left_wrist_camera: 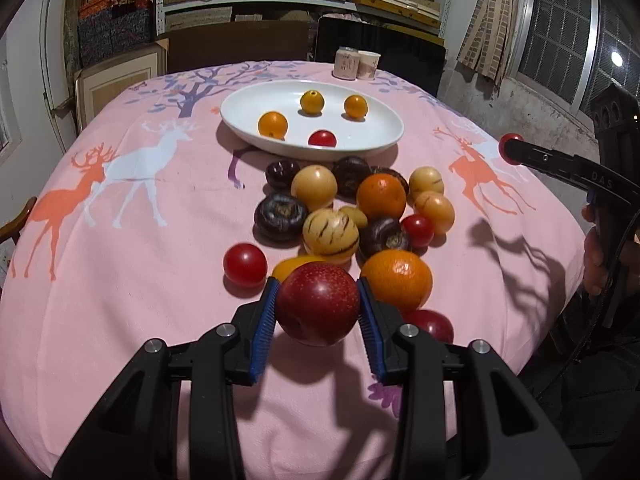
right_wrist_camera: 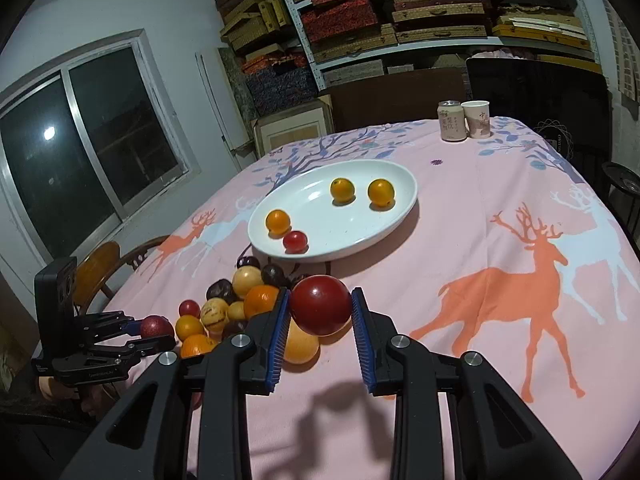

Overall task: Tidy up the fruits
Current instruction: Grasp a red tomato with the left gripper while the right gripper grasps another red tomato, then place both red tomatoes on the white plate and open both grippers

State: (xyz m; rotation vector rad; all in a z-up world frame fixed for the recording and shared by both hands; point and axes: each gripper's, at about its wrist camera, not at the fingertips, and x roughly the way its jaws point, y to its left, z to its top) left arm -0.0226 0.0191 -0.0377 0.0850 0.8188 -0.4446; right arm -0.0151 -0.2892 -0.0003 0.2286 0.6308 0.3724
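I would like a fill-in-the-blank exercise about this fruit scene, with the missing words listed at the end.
1. The white plate holds three orange fruits and ____ red fruit.
2. The left gripper has its jaws closed on a speckled ____ fruit.
3. The can stands beside a paper ____ at the far edge of the table.
4. The right gripper carries a smooth red fruit ____ the tablecloth, not resting on it.

Missing words: one; red; cup; above

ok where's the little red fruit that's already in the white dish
The small red fruit lies at the near edge of the white dish, just right of the nearest orange fruit, above the pile on the tablecloth.
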